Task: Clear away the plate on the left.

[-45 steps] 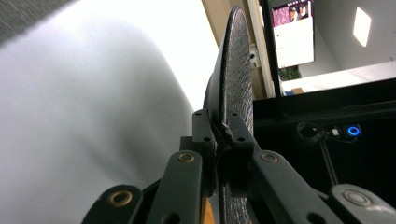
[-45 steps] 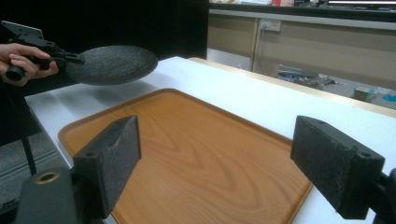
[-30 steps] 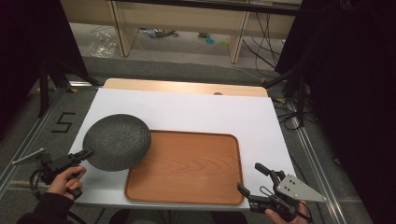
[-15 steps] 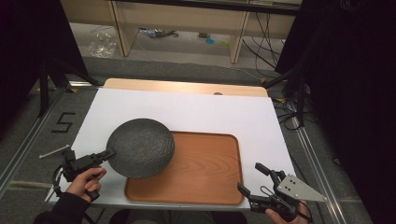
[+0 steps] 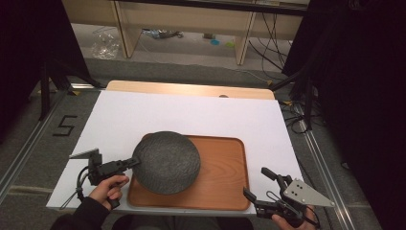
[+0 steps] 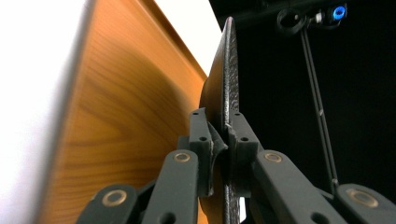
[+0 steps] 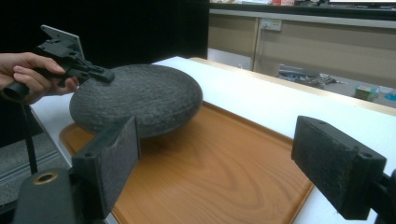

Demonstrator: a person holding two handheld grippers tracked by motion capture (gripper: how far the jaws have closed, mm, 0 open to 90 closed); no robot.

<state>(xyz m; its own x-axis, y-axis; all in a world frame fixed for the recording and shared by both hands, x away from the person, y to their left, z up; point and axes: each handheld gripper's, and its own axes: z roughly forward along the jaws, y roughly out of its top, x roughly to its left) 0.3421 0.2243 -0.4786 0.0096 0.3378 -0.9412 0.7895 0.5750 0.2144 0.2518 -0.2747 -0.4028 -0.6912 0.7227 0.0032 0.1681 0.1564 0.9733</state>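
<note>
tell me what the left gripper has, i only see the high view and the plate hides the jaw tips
Observer: The left gripper is shut on the rim of the dark plate, one jaw on each face.
Operator: is the plate down on the tray
Observer: No. In the right gripper view the plate hangs above the wooden tray, upside down, with shadow beneath it.
Operator: and my right gripper
Observer: The right gripper is open with nothing between its pads.
</note>
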